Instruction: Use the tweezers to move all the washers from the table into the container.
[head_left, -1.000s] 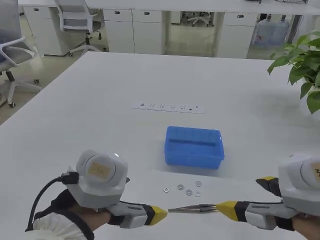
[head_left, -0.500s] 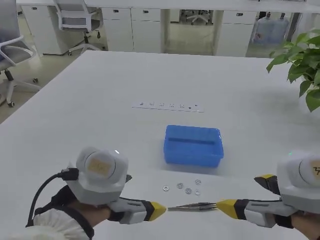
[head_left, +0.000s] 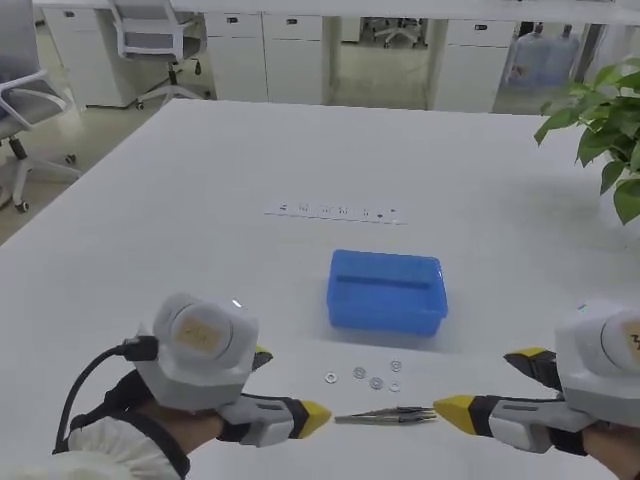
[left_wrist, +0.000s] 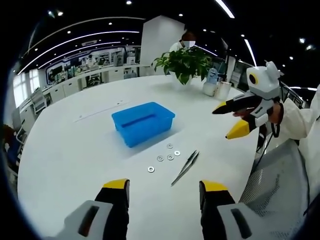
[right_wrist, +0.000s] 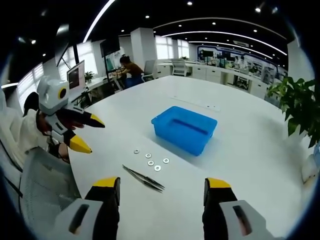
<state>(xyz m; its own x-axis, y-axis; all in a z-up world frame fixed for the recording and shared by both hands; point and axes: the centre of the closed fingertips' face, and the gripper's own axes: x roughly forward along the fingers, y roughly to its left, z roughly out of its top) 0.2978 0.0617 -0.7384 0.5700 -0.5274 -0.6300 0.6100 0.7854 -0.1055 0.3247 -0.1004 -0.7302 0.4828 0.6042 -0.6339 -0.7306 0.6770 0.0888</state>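
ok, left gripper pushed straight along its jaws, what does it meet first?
Most likely the thin silver metal tweezers, lying on the white table just ahead of the open left gripper; its height above the table is unclear.

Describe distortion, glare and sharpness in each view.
Head view: straight lines, even soft light, washers small but sharp. Left gripper view: fisheye bends the table edge, ceiling lights glare. Right gripper view: same bending, container sharp.

Tweezers (head_left: 385, 415) lie flat on the table (head_left: 200, 200), between my left gripper (head_left: 288, 386) and my right gripper (head_left: 490, 383), touching neither. Washers (head_left: 365, 377) sit clustered just behind the tweezers. Container (head_left: 386, 292) stands behind the washers, near but apart. Socket strip (head_left: 337, 212) lies beyond the container. Plant (head_left: 605, 120) at far right.
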